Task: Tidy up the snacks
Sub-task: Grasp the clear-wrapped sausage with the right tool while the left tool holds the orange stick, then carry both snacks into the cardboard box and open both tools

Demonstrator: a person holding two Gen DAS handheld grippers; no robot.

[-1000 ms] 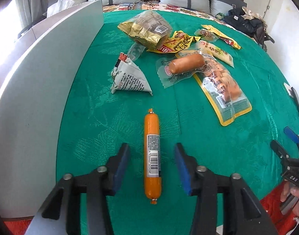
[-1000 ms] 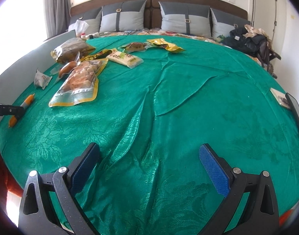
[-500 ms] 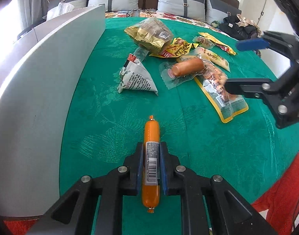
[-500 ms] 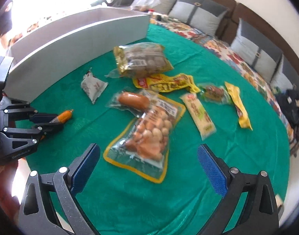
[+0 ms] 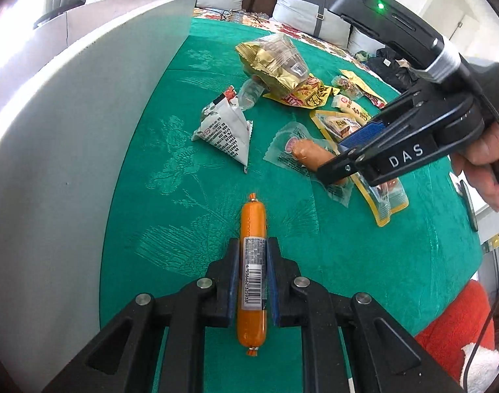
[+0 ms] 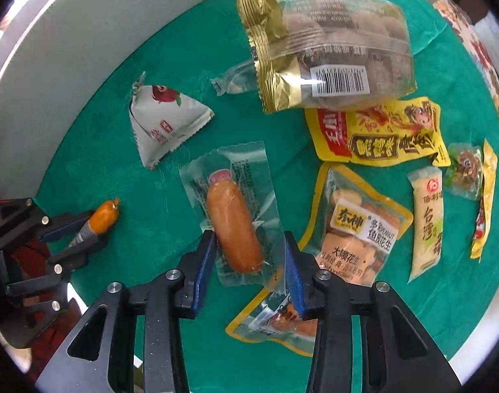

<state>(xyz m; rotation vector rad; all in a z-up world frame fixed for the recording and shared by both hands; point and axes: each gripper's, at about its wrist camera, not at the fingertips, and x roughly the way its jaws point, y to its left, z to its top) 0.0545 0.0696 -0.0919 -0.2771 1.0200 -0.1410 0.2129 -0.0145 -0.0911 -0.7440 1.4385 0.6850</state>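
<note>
A green embroidered cloth (image 5: 184, 177) is covering the whole work surface, with a white curved board (image 5: 53, 150) standing along its edge from 7 to 12 o'clock in the left wrist view. Over the cloth the right gripper (image 6: 249, 271) is pointing straight down, a hand (image 5: 485, 163) gripping its handle at 3 o'clock in the left wrist view. Its blue pads (image 6: 203, 271) are closing in on either side of a clear-wrapped sausage (image 6: 233, 229), which is lying between them on the cloth; the pads are not yet pressing on it. The left gripper (image 5: 252, 281), angled downward, is pinching an orange sausage stick (image 5: 252, 262) across its barcode label, both ends sticking out past the fingers.

Around them, in the right wrist view, other snacks are crowding the cloth: a big gold-and-clear bag (image 6: 328, 52) at 12 o'clock, a yellow pouch (image 6: 380, 131) just below it, a yellow-rimmed peanut pack (image 6: 347, 239) lying partly under the right-hand pad at 4 o'clock, a pale stick pack (image 6: 426, 219) at 3 o'clock, and a white triangular packet (image 6: 161, 124) at 10 o'clock, near the board.
</note>
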